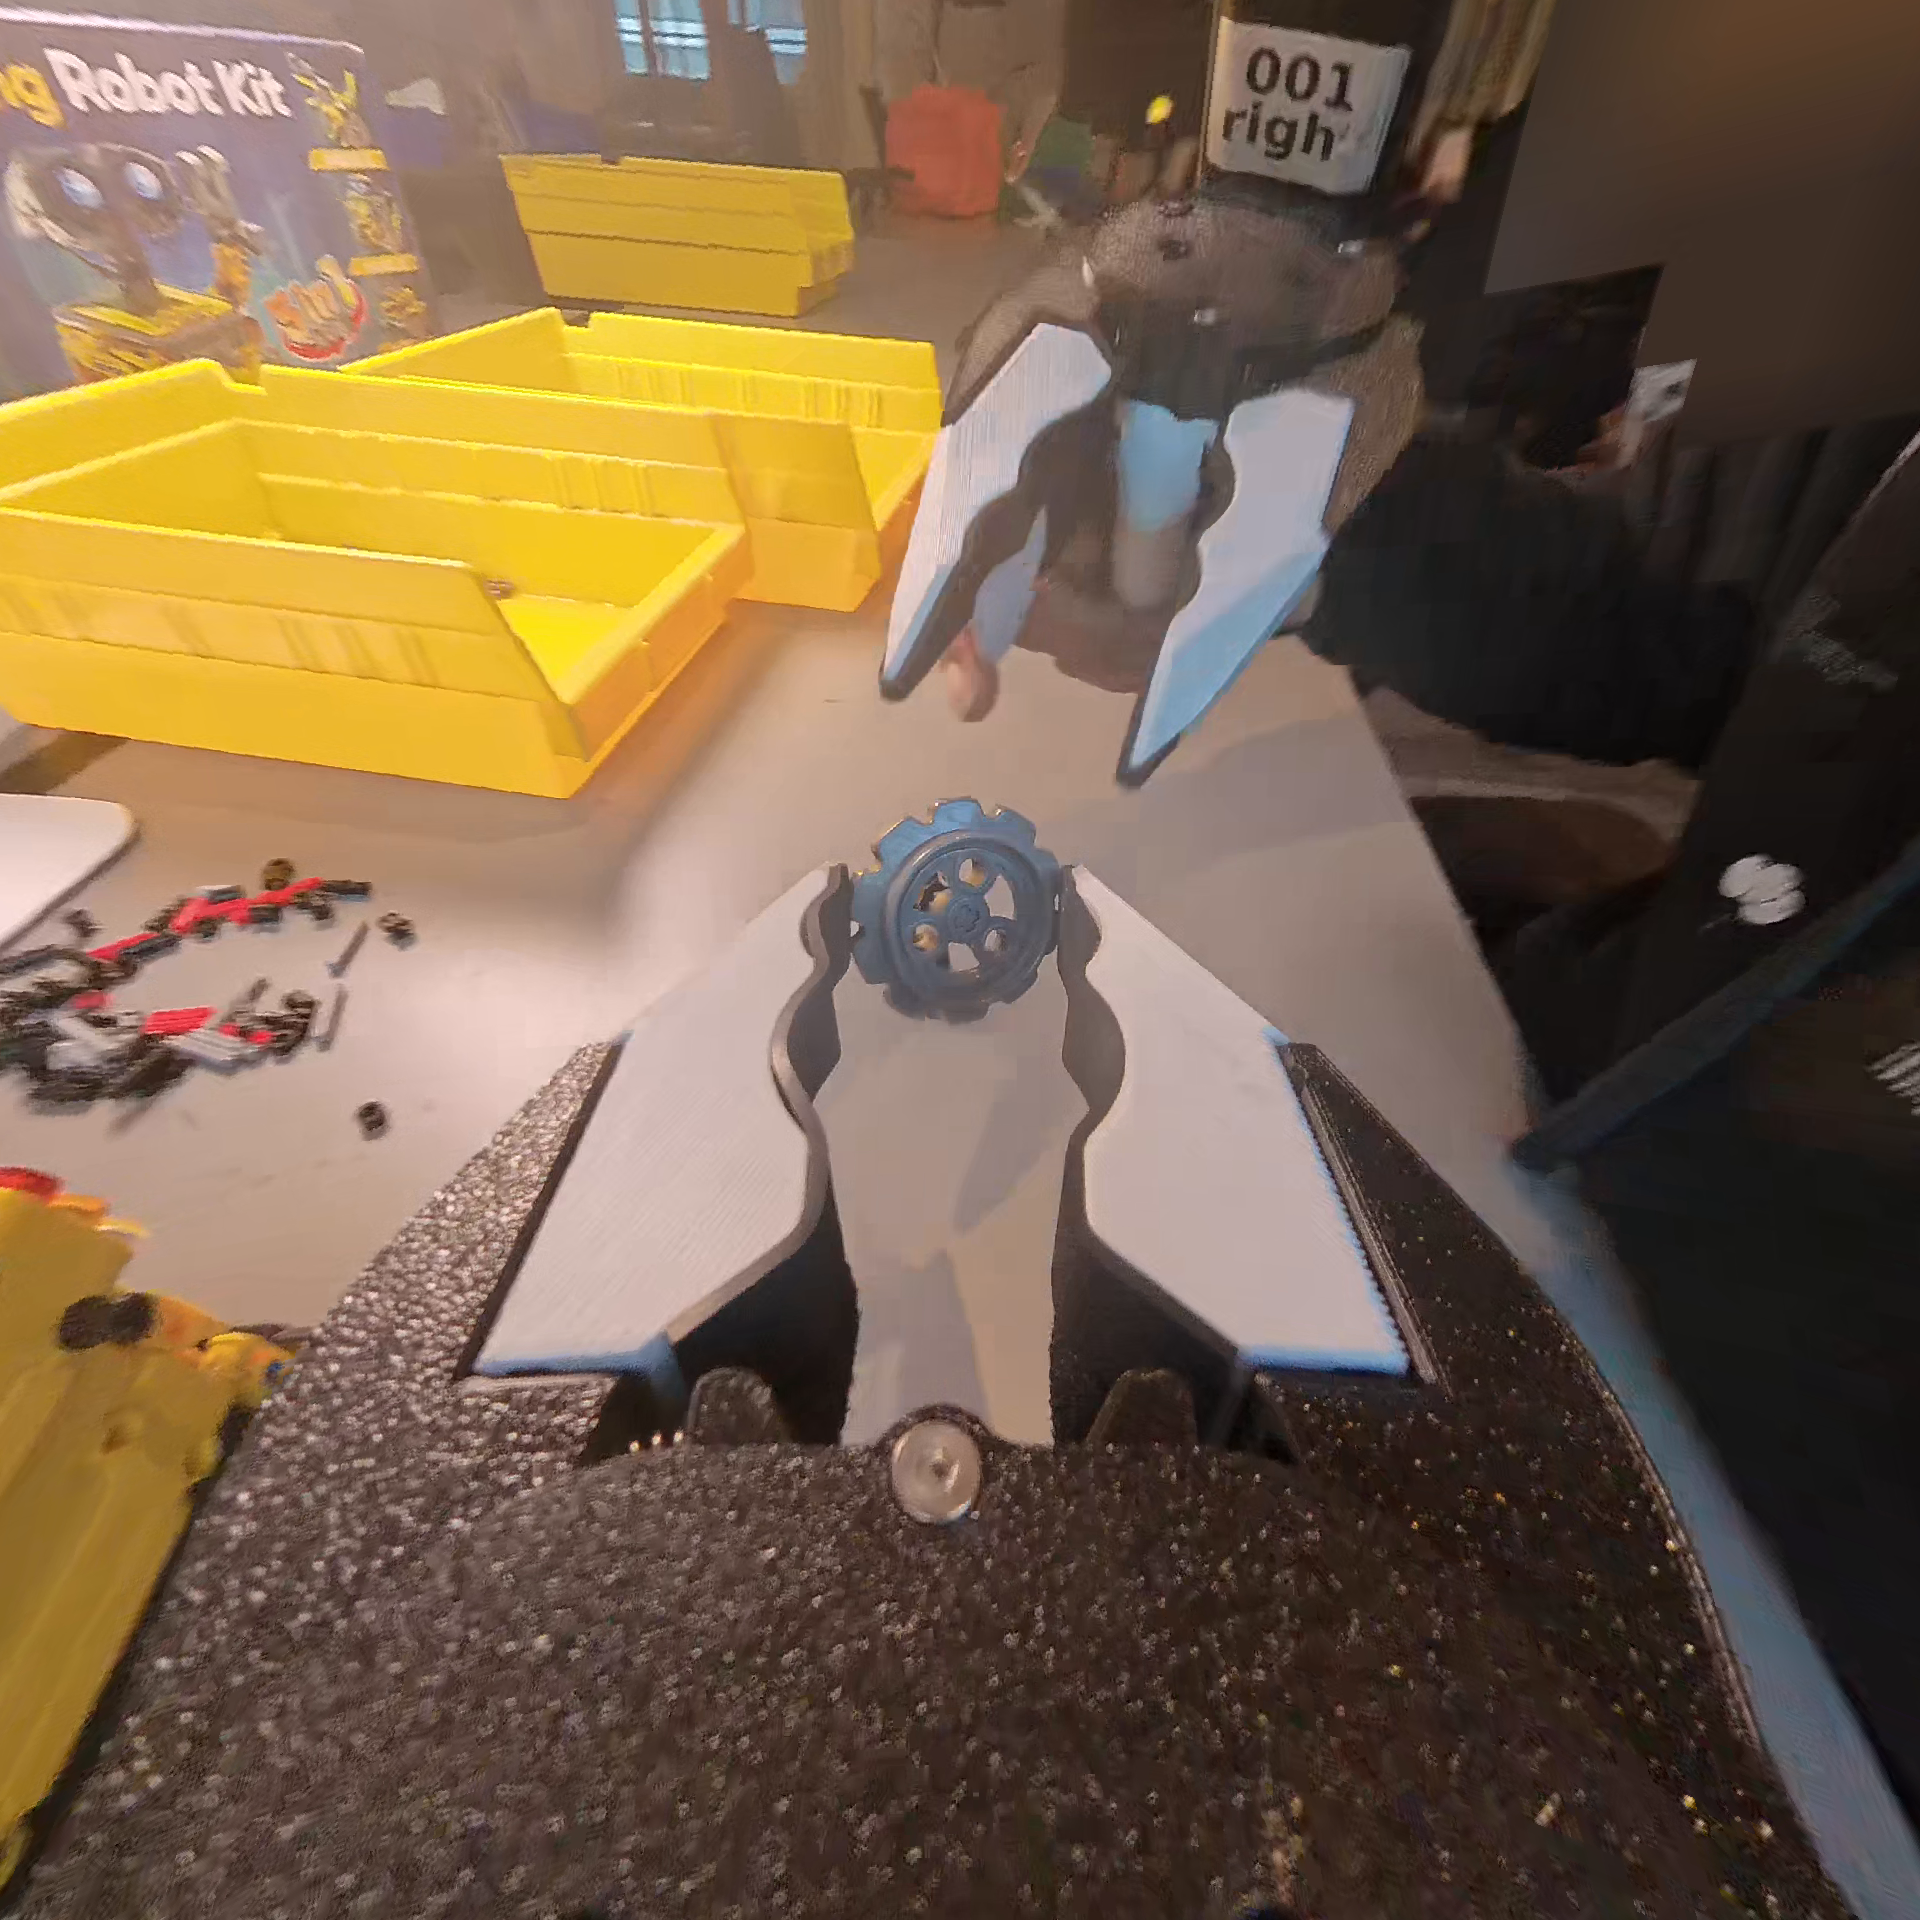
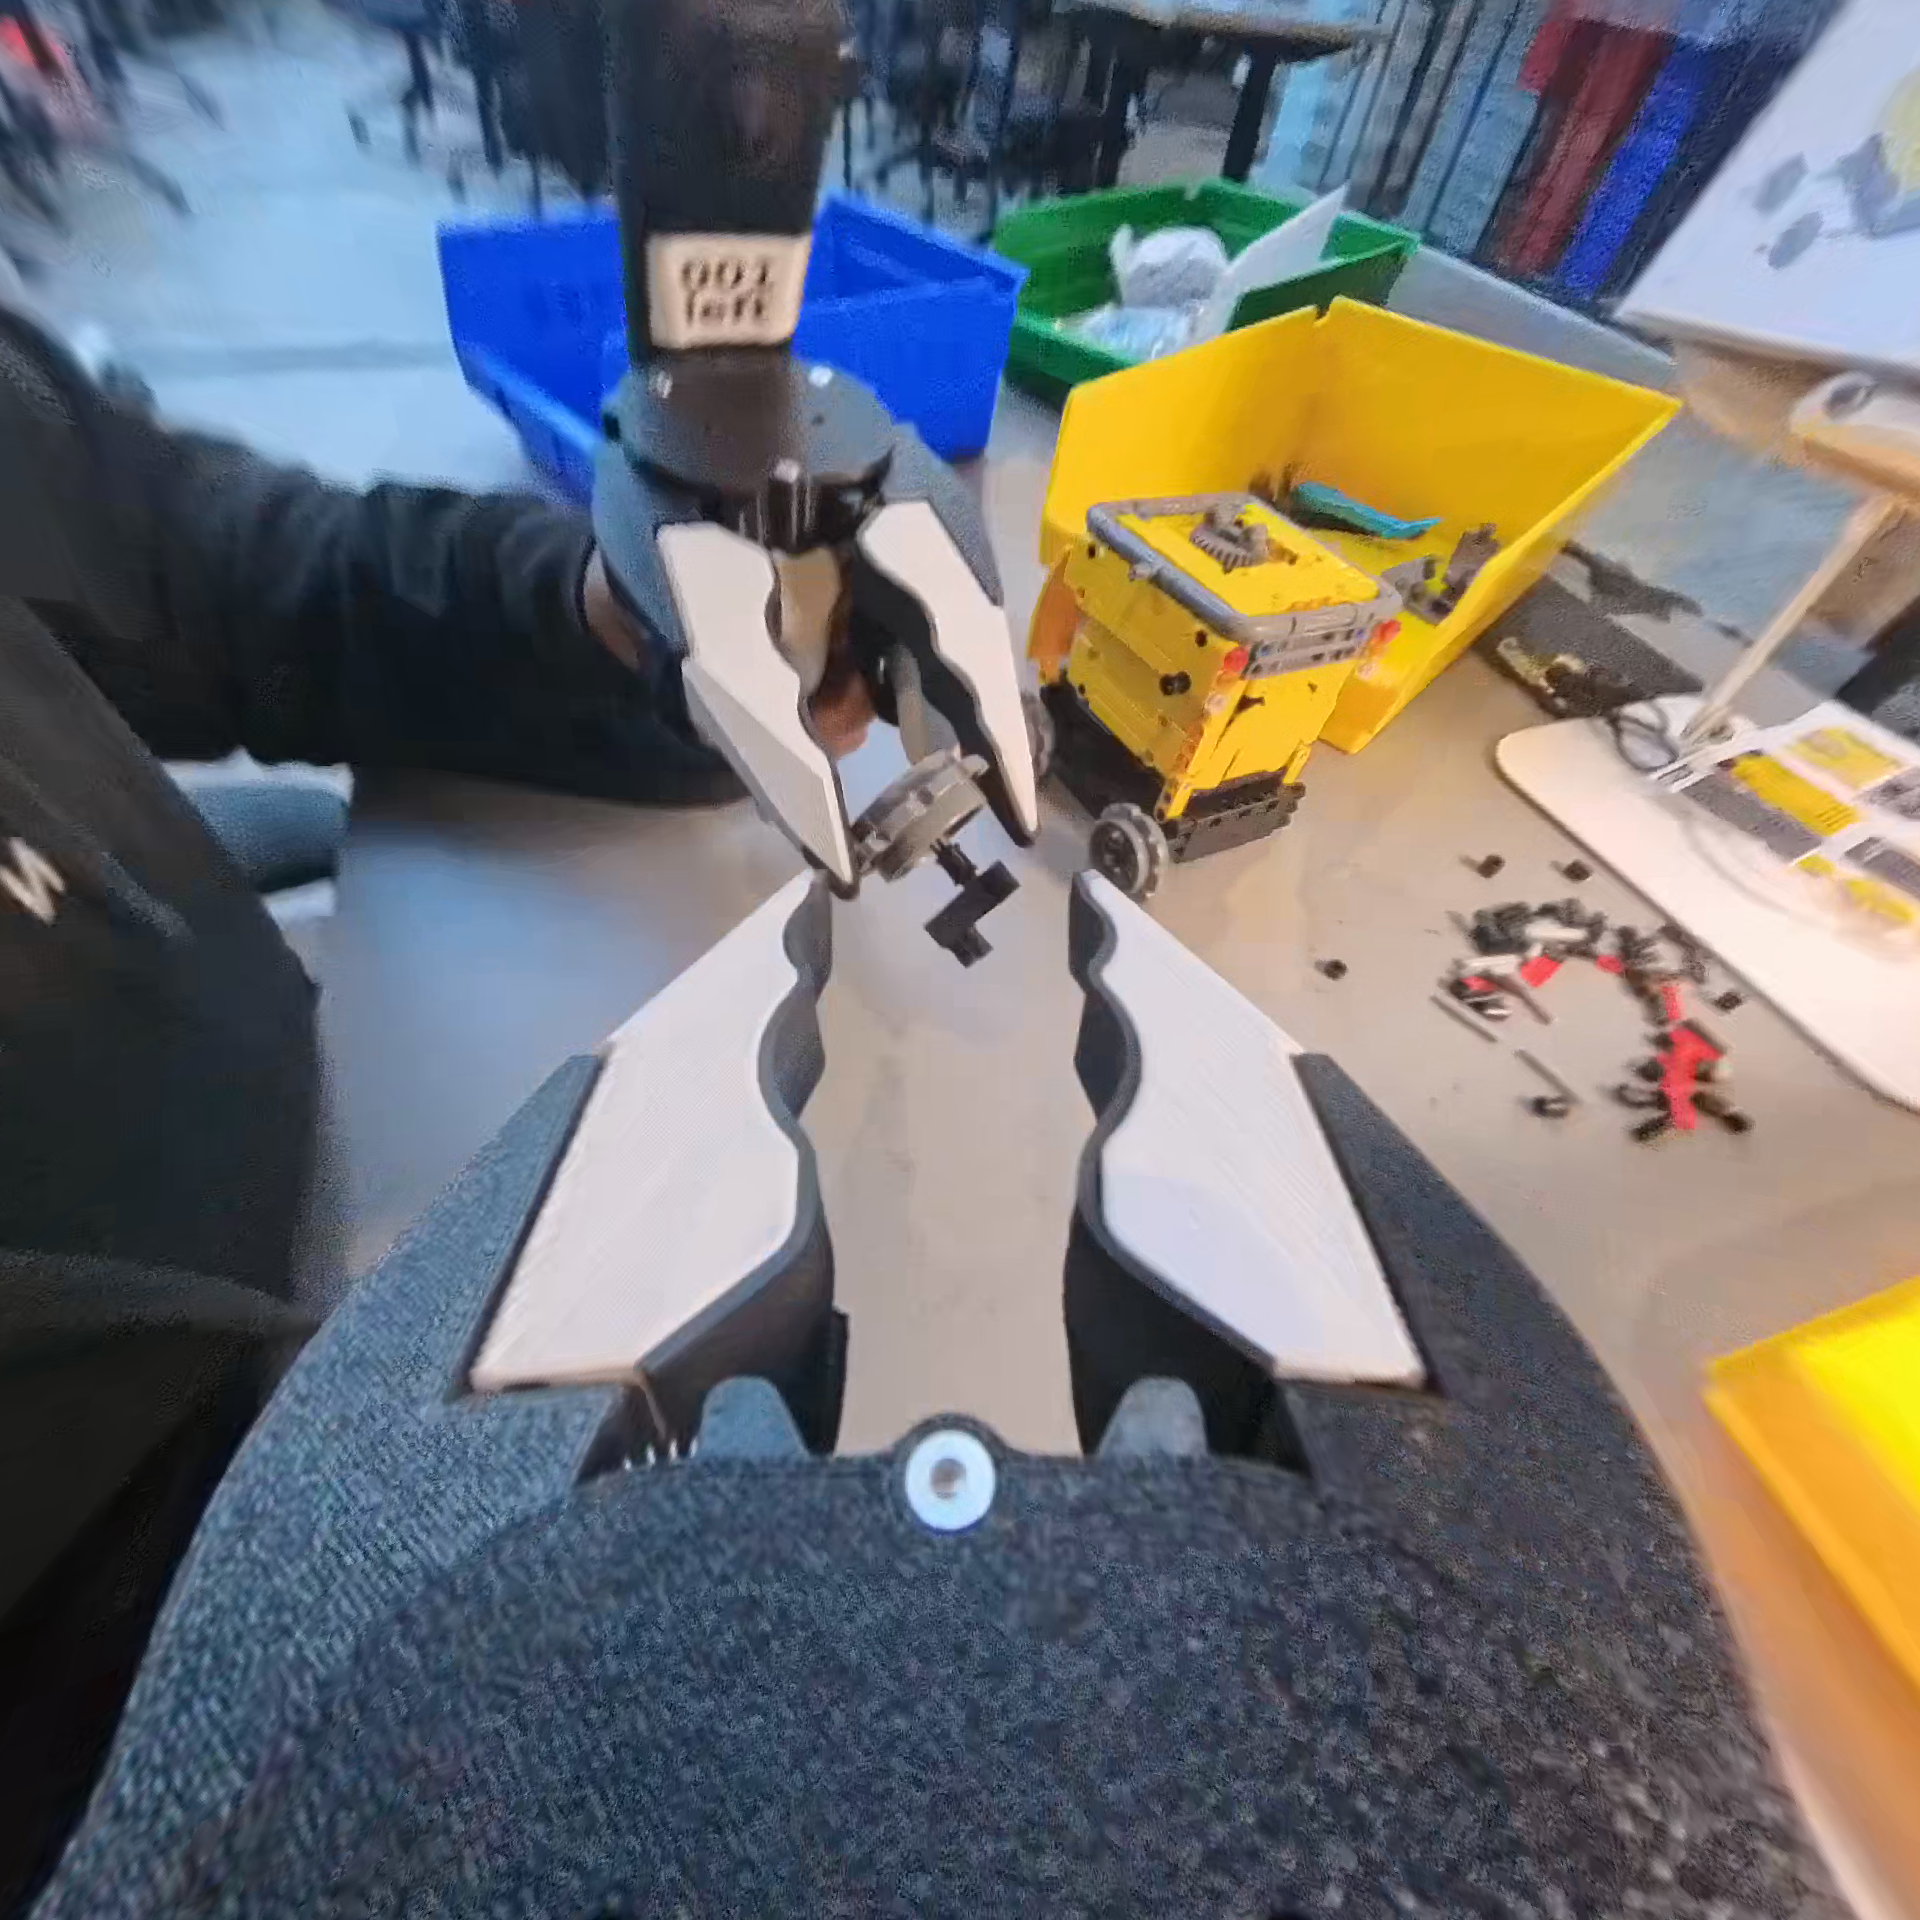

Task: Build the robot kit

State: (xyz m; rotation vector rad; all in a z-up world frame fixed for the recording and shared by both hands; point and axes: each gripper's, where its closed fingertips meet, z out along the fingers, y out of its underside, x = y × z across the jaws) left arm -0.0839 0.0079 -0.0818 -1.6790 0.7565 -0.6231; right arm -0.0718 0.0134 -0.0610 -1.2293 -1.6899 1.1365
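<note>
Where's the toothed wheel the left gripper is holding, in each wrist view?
Left wrist view: toothed wheel at centre, clamped between the left gripper fingertips.
Right wrist view: toothed wheel just above centre, edge-on, in the left gripper.
Shared landmark: red-and-black loose parts on the table.

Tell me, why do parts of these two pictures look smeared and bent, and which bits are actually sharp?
Left wrist view: the wheel clamped in the left gripper is sharp; the right gripper, yellow bins and loose parts are motion-smeared, and the wide lens bends the table edge. Right wrist view: the right gripper is crisp, while the yellow model is softer and the background bins blurred.
</note>
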